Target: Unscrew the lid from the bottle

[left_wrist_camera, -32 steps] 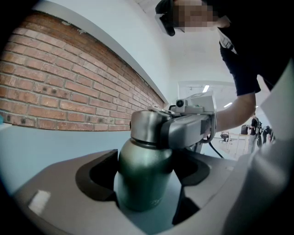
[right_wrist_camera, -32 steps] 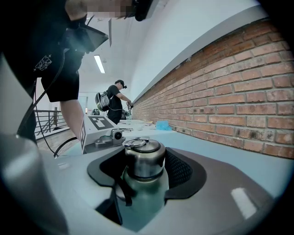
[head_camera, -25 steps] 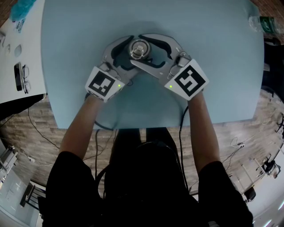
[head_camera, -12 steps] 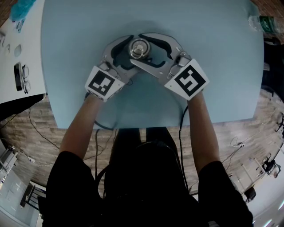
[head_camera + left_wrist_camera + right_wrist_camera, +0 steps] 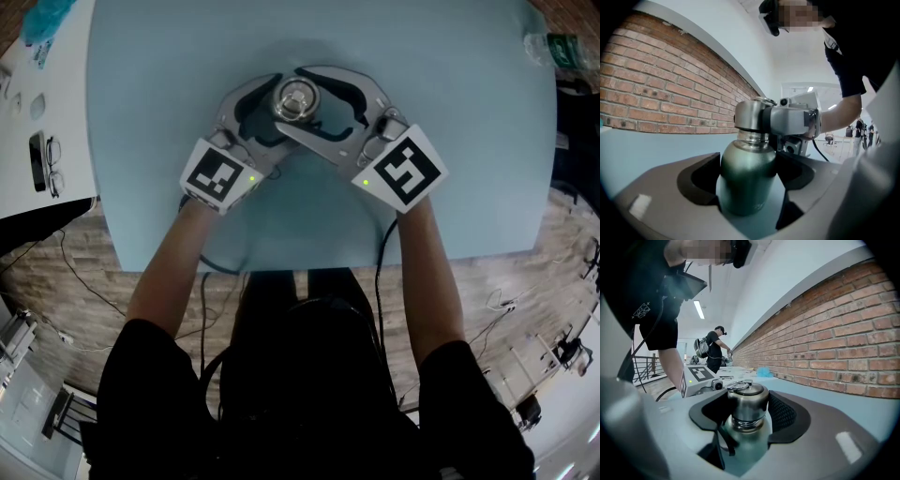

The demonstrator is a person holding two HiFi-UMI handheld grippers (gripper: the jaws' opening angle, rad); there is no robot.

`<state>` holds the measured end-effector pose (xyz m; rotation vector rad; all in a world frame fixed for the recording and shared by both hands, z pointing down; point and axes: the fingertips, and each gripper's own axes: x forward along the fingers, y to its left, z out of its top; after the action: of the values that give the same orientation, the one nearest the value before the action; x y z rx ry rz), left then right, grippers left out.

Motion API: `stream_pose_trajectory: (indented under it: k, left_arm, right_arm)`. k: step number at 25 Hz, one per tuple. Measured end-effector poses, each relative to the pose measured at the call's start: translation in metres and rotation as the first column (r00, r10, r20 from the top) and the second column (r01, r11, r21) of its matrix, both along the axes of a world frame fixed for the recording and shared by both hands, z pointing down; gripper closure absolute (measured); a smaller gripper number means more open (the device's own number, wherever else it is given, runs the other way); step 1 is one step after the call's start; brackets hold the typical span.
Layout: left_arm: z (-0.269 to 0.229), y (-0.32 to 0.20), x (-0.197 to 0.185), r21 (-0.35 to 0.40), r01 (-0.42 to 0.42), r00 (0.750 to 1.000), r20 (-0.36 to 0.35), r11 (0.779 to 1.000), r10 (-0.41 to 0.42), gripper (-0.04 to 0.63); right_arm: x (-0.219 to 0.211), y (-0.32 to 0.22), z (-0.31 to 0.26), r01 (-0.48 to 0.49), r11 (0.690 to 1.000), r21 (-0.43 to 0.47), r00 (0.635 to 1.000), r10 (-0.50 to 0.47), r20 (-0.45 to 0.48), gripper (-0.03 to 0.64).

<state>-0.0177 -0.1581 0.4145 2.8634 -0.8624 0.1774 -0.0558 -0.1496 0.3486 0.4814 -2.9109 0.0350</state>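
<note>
Item: green metal bottle (image 5: 746, 180), upright near the middle of the blue desk (image 5: 450, 141), steel lid (image 5: 748, 400) with wire ring seated on the neck. Left gripper (image 5: 267, 108): fingers closed on the bottle's body. Right gripper (image 5: 323, 105): fingers closed round the lid, above the left pair. Risks: a slack left hold would likely let the smooth body turn with the lid; pads may slip on polished steel; a lopsided twist could tip the bottle. Surroundings: spectacles (image 5: 53, 161) and teal object (image 5: 47, 17) at left, plastic bottle (image 5: 553, 49) far right, all well apart. Obstruction: only the crowded grippers themselves, limiting the turn.
</note>
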Motion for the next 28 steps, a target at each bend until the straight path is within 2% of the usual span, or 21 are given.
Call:
stream_pose_trajectory:
  k: [5,12,19,28]
  left_arm:
    - [0.004,0.001,0.001,-0.012,0.007,1.000,0.030,1.000,-0.006,0.193]
    - [0.002,0.003,-0.008,-0.010,0.043,0.999,0.016,0.999,-0.042,0.186]
    - [0.001,0.013,-0.019,-0.019,0.087,0.996,-0.003,0.996,-0.087,0.227]
    - [0.003,0.020,-0.024,-0.028,0.130,0.991,0.030,0.991,-0.129,0.264]
  right_arm:
    - [0.003,0.000,-0.004,-0.019,1.000,-0.003,1.000,0.019,0.025,0.353]
    - [0.010,-0.002,-0.011,-0.072,0.997,-0.014,0.995,0.072,0.066,0.351]
    - [0.028,-0.004,-0.010,-0.133,0.991,-0.015,0.989,0.134,0.064,0.351]
    - [0.060,-0.003,0.020,-0.191,0.981,-0.042,0.982,0.190,-0.015,0.351]
